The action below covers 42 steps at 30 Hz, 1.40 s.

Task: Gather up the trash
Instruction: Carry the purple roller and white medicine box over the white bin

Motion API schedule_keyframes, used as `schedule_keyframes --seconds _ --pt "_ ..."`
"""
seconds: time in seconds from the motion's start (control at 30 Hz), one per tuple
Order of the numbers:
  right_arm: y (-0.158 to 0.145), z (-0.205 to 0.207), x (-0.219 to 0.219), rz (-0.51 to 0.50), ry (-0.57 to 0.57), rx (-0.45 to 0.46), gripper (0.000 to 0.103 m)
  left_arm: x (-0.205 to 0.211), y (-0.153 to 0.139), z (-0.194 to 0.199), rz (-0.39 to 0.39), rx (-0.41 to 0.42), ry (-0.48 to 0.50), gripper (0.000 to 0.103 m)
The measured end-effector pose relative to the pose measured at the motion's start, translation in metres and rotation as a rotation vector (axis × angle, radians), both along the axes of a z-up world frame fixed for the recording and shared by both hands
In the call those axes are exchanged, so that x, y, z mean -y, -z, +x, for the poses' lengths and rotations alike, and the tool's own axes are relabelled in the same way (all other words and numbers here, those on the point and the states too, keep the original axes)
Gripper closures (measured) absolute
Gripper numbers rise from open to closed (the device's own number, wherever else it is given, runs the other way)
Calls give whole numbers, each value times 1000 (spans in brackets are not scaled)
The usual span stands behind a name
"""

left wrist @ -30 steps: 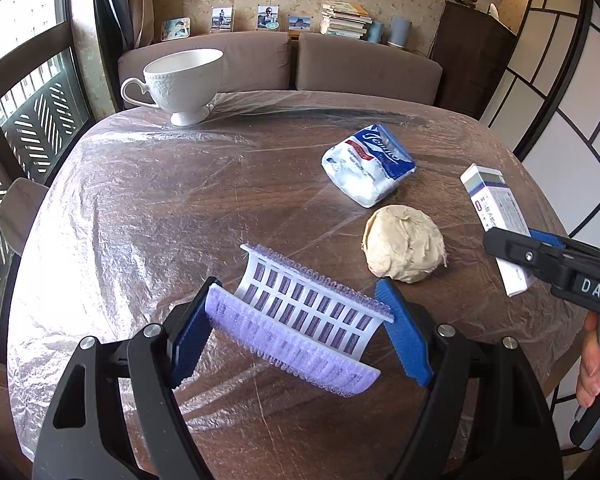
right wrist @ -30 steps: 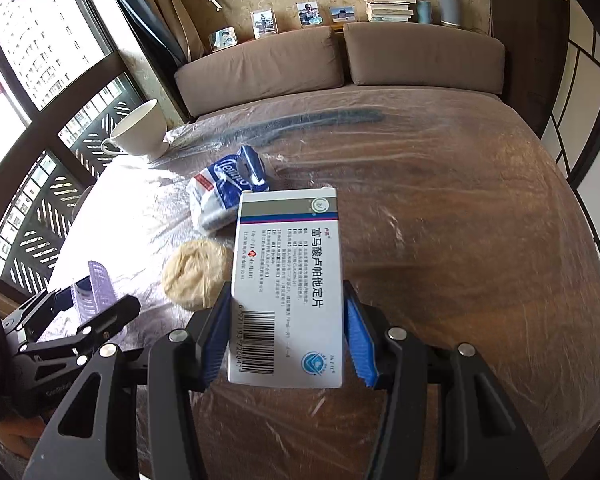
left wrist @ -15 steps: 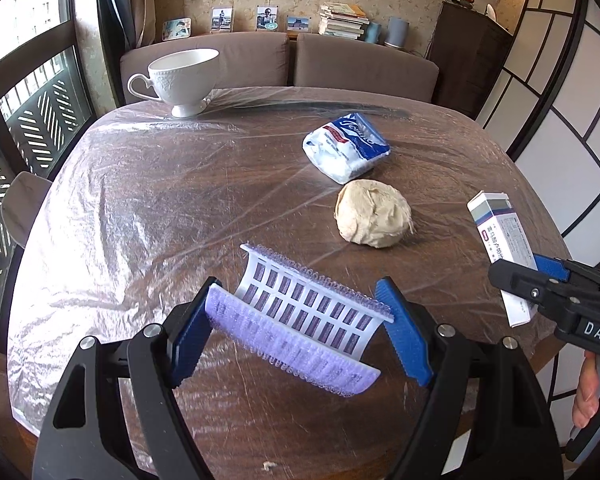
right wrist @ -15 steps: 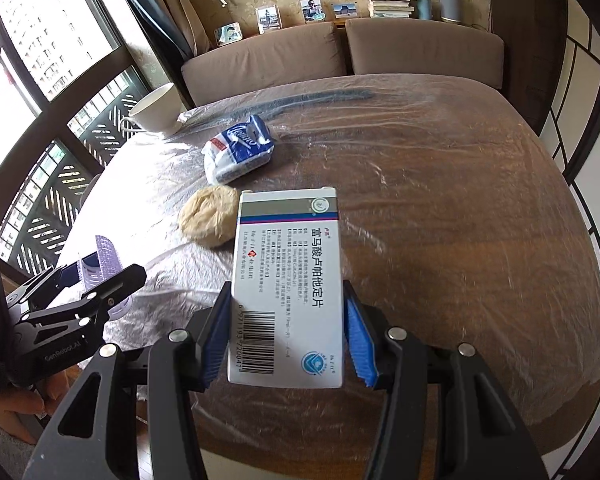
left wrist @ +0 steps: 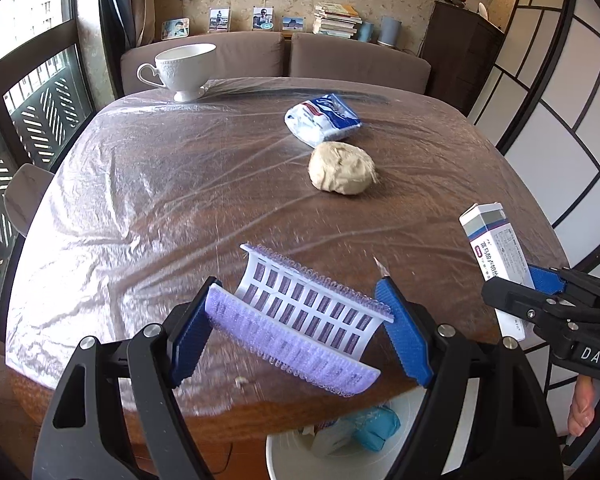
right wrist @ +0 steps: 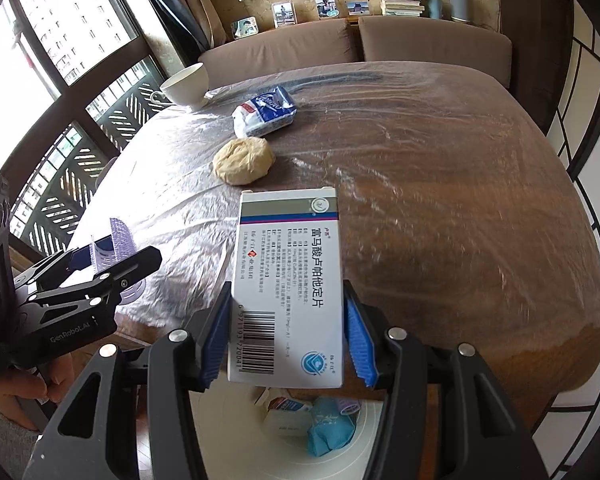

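Note:
My left gripper is shut on a purple and white hair roller, held over the table's near edge. My right gripper is shut on a white medicine box, also seen in the left wrist view. A white trash bin stands on the floor below the table edge and holds several pieces of trash; it shows in the left wrist view too. A beige crumpled ball and a blue-white tissue pack lie on the table.
The round wooden table is covered in clear plastic film. A white cup stands at its far left edge. A brown sofa is behind, windows at left, a screen wall at right.
Both grippers have pulled back toward the near table edge with their loads. The trash bin has come into view under them.

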State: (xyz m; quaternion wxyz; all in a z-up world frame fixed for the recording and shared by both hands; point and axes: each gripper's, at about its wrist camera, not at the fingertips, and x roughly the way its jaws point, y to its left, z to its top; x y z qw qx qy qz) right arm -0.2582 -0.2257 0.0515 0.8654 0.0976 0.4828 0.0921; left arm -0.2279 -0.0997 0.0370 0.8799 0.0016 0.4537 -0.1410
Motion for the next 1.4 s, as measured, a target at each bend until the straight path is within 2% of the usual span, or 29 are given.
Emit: schedule_keyframes --seconds 0.53,0.87,1.4 --pt "6 -73 13 -12 -56 -37 52 17 7 -68 -6 -25 30 23" --pt "22 -96 15 -29 -93 -74 52 26 19 -97 7 -51 29 23" --pt "58 -118 21 -40 -108 -149 52 37 49 -120 43 -109 43 23"
